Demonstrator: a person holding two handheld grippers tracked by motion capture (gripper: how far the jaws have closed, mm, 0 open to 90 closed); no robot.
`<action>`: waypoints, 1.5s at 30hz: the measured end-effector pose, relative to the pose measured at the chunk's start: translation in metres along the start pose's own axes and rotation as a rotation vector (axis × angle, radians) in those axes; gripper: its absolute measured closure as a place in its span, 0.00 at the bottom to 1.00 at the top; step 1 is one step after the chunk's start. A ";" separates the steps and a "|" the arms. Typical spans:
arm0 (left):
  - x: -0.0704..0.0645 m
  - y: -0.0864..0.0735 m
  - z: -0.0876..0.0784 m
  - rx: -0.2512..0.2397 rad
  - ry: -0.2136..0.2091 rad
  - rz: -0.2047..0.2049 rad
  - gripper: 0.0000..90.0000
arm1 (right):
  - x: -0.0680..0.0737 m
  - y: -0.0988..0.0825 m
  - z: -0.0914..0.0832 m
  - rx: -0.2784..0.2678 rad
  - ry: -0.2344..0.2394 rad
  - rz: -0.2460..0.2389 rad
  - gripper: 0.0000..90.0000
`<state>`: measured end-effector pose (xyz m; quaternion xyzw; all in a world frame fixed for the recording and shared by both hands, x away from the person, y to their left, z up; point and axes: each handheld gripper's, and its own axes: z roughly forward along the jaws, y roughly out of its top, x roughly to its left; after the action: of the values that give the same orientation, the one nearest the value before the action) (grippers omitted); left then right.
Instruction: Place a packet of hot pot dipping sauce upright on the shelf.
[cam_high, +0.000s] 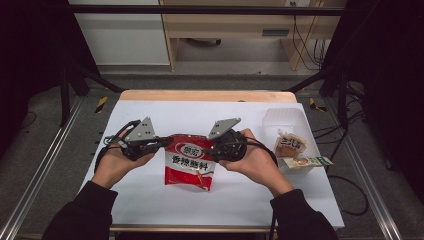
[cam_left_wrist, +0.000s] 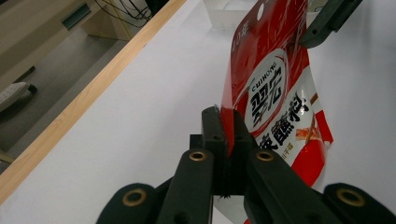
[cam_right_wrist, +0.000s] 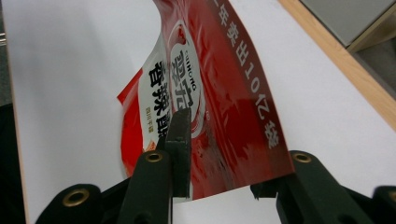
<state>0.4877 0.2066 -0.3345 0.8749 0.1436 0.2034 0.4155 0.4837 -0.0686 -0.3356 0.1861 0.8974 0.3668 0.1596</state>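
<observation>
Red seasoning pouch (cam_high: 189, 162): held above the white counter (cam_high: 150, 115) between both grippers, its lower end on the counter.
Left gripper (cam_high: 161, 143): jaws pressed together, pinching the pouch's upper left edge.
Right gripper (cam_high: 214, 148): jaws spread, the pouch's opposite edge between them, one jaw against it, the other clear.
Right side of counter: clear plastic box (cam_high: 283, 119), two snack packets (cam_high: 290, 146).

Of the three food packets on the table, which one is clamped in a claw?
The red seasoning pouch at the centre: the left claw is shut on its edge. The tan packet and the pale packet lie untouched at the right.
</observation>
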 end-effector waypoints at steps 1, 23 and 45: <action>0.000 0.000 0.000 -0.001 -0.001 -0.002 1.00 | 0.000 0.000 0.001 0.004 0.006 0.000 0.77; 0.002 0.001 -0.007 -0.018 -0.016 -0.020 1.00 | 0.002 0.003 0.006 0.009 0.035 0.018 0.99; -0.007 -0.095 -0.017 -0.030 0.121 -0.318 0.21 | -0.007 0.010 -0.015 -0.009 0.010 -0.002 1.00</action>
<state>0.4664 0.2729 -0.4008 0.8210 0.3019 0.1898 0.4459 0.4860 -0.0741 -0.3172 0.1826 0.8967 0.3718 0.1563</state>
